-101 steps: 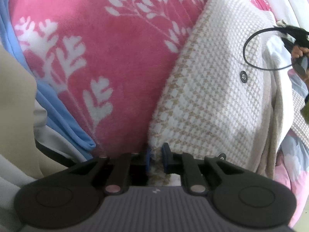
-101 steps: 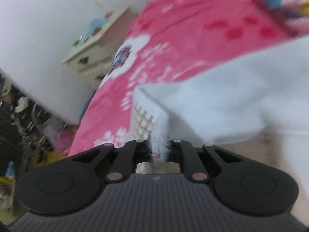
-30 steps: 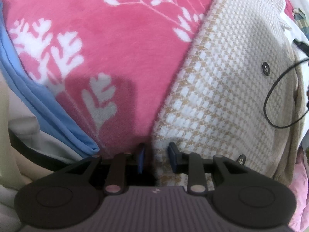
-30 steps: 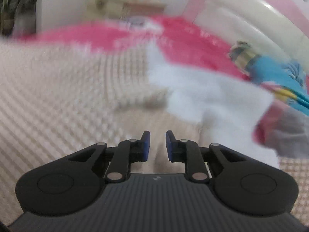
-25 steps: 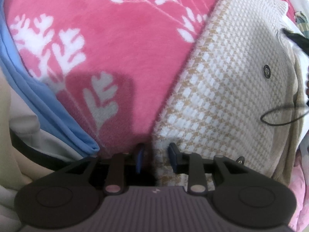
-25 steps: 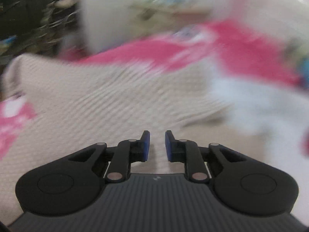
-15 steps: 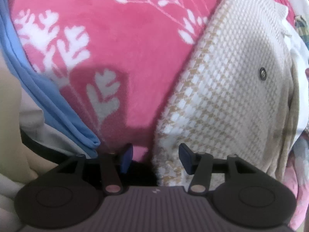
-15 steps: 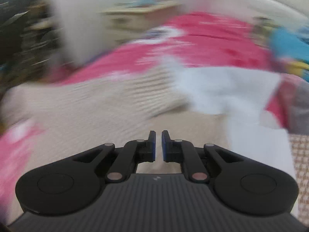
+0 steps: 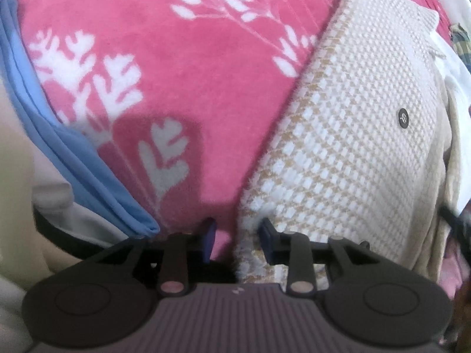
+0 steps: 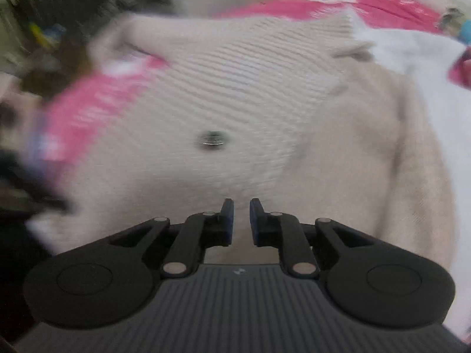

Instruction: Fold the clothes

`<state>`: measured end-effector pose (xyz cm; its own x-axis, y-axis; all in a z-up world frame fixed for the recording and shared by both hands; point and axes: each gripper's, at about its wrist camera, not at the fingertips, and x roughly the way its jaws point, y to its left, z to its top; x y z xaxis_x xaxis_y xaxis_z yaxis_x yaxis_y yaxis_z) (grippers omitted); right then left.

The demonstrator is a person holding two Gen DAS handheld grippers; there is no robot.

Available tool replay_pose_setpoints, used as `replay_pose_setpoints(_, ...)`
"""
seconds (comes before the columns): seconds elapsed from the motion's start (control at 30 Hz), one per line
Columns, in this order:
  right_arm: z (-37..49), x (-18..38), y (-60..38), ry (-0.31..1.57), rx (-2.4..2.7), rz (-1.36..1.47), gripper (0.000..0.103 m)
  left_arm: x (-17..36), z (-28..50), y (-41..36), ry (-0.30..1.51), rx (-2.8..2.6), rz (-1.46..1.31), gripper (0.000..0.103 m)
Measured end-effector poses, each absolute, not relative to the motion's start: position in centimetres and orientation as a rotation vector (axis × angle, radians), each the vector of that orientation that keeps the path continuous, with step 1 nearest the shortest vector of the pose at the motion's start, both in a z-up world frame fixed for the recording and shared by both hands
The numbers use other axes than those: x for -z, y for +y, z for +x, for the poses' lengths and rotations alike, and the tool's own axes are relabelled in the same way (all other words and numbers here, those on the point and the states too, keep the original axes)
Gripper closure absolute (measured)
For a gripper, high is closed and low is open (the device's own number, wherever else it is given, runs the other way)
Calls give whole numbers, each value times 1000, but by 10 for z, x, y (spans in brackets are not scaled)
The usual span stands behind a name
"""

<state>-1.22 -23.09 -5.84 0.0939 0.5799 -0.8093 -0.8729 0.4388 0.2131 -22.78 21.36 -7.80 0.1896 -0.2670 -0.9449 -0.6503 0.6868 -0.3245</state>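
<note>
My left tool (image 9: 237, 236) points steeply down at the bed, its jaws partly spread and just closing in, with the fuzzy hem corner of the checked cardigan (image 9: 347, 135) between them; the pads do not look pressed on it yet. The cardigan lies ahead and to the right of this tool on the pink blanket (image 9: 182, 67), and a folded blue cloth (image 9: 73, 158) sits off to the left. My right tool (image 10: 239, 220) hangs over the cardigan's middle, a dark button (image 10: 212, 140) just ahead of it, jaws nearly together with a narrow gap and nothing in them. To do this well, I judge I should pinch the whole hem thickness, not just fluff, then take a matching edge with the right before lifting.
</note>
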Motion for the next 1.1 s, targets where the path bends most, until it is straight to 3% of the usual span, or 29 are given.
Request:
replay_pose_setpoints(0.17, -77, 124, -249, 1220, -1060, -430, 86, 33, -238, 211, 1300, -315, -585, 58)
replay_pose_setpoints(0.37, -106, 82, -303, 1196, -869, -119, 69, 44, -115, 120, 1160, -165, -355, 44)
replay_pose_setpoints(0.43, -103, 68, -343, 1143, -719, -73, 59, 65, -81, 83, 1146, -79, -321, 43)
replay_pose_setpoints(0.5, -87, 66, -391, 1118, -532, 70, 56, 80, -65, 47, 1154, 7, -299, 43)
replay_pose_setpoints(0.7, -45, 100, -507, 1084, -66, 540, 55, 91, -50, -37, 1158, 192, -250, 55)
replay_pose_setpoints(0.97, -17, 149, -521, 986, 124, 672, 54, 71, -45, -107, 1124, 361, -306, 78)
replay_pose_setpoints(1.0, -17, 151, -523, 958, 125, 692, 55, 74, -42, -115, 1135, 378, -299, 79)
replay_pose_setpoints(1.1, -14, 151, -525, 942, 137, 673, 91, 92, -37, -140, 1216, 408, -263, 81)
